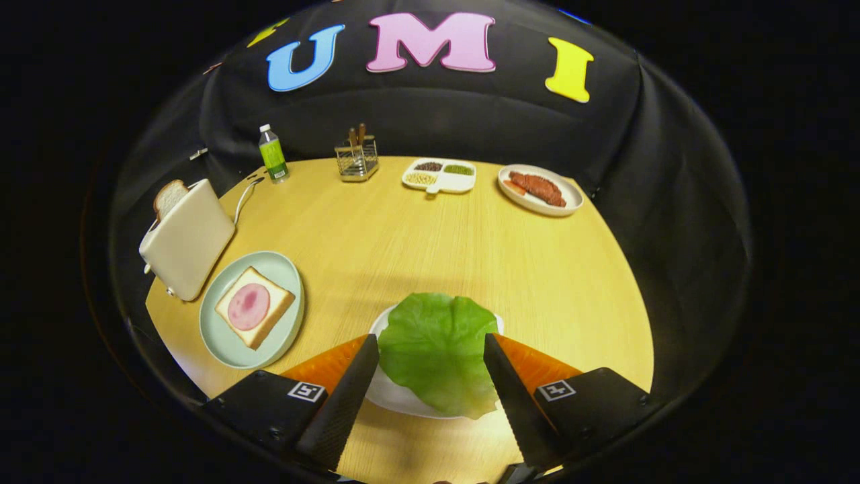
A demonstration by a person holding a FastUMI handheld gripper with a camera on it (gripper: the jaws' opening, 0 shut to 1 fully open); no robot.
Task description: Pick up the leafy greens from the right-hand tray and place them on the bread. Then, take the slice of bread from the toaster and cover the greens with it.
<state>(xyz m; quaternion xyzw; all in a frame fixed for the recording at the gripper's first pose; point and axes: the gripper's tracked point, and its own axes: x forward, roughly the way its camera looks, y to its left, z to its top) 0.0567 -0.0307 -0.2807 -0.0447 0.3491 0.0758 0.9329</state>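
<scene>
One lettuce leaf (437, 353) on its tray (393, 396) — gripper (430, 349) fingers spread, flanking it.

bottle label (275, 158) illegible, no readable text

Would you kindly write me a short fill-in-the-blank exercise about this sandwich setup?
1. The lettuce leaf lies between the fingers of the ____ claw.
2. On the green plate, the bread is topped with a slice of ____.
3. A second bread slice sticks out of the ____.

Missing words: open; ham; toaster
</scene>
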